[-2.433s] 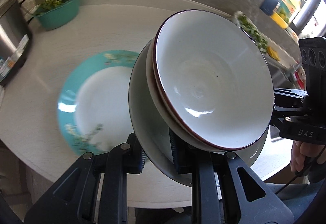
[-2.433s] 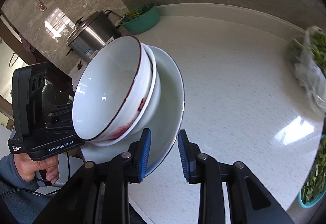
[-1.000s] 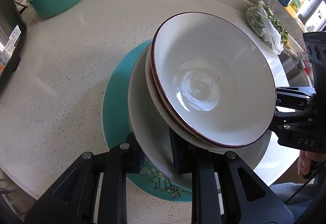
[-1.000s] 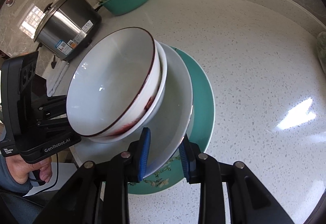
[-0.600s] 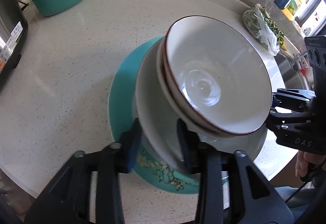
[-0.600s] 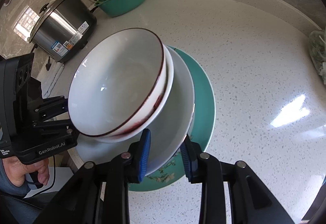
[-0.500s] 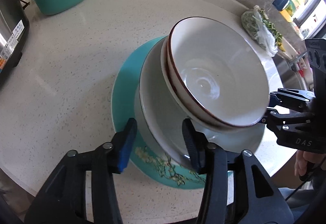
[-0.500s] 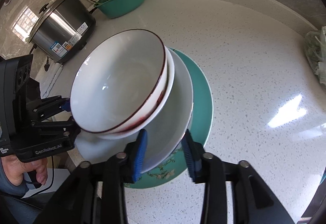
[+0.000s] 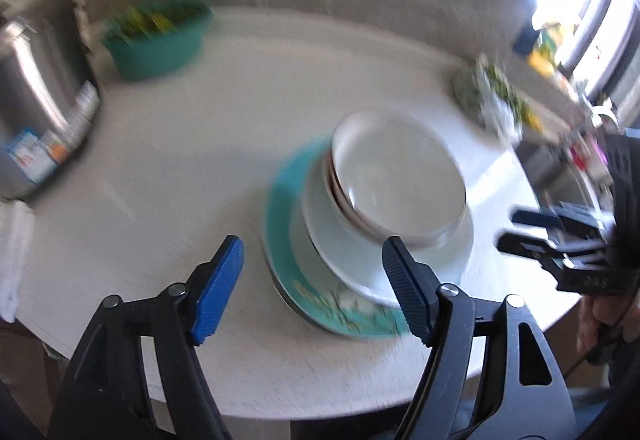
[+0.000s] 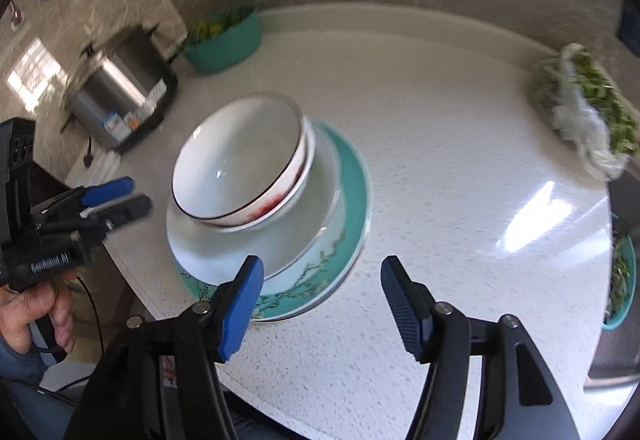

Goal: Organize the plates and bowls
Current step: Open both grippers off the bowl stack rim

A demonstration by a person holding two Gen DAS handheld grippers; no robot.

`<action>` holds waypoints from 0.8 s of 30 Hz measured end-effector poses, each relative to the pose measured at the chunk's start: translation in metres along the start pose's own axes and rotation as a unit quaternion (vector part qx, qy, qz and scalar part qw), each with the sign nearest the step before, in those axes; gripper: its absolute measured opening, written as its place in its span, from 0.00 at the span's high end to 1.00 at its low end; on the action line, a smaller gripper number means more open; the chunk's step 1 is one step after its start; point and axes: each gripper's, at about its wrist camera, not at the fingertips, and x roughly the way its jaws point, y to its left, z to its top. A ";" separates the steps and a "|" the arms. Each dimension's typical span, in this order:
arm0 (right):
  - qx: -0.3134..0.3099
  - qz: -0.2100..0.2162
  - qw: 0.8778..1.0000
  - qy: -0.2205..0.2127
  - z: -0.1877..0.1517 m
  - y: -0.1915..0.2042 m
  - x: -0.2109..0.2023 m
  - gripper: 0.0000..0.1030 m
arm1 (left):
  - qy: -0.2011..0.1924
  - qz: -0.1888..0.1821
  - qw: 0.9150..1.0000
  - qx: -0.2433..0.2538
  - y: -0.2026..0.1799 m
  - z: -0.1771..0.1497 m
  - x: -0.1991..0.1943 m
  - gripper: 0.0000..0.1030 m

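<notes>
A stack stands on the round white table [image 9: 180, 160]: a teal flowered plate [image 9: 280, 208] at the bottom, a white plate [image 9: 332, 240] on it, and two nested white bowls [image 9: 400, 168] with dark red rims on top. My left gripper [image 9: 312, 264] hangs above and short of the stack's near edge, its jaws opening, the pads touching nothing. From the other side my right gripper [image 10: 320, 272] hovers off the teal plate [image 10: 352, 192] and white plate [image 10: 288, 240], jaws opening too, nothing held. The bowls [image 10: 236, 168] sit free. The left wrist view is blurred.
A steel rice cooker [image 10: 120, 88] and a teal basin of greens [image 10: 224, 36] stand at the table's far left. A plastic bag of greens [image 10: 584, 108] lies far right, and another teal dish of greens [image 10: 622, 280] sits at the right edge. A hand [image 10: 40, 312] holds the left gripper.
Both grippers let go of the white plate's rim, opened wide and drew back and up. The stack now rests on the teal plate on the table.
</notes>
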 end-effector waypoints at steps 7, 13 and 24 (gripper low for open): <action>0.027 0.018 0.995 -0.099 -0.009 -0.008 -0.063 0.14 | -0.149 0.065 0.987 -0.010 -0.025 0.001 -0.072 0.12; 0.050 0.018 0.989 -0.139 -0.029 -0.010 -0.091 0.00 | -0.139 0.019 0.990 -0.003 -0.065 -0.016 -0.111 0.09; 0.064 -0.053 0.982 -0.171 -0.042 0.012 -0.119 0.00 | -0.137 -0.003 0.988 0.078 -0.112 -0.042 -0.121 0.00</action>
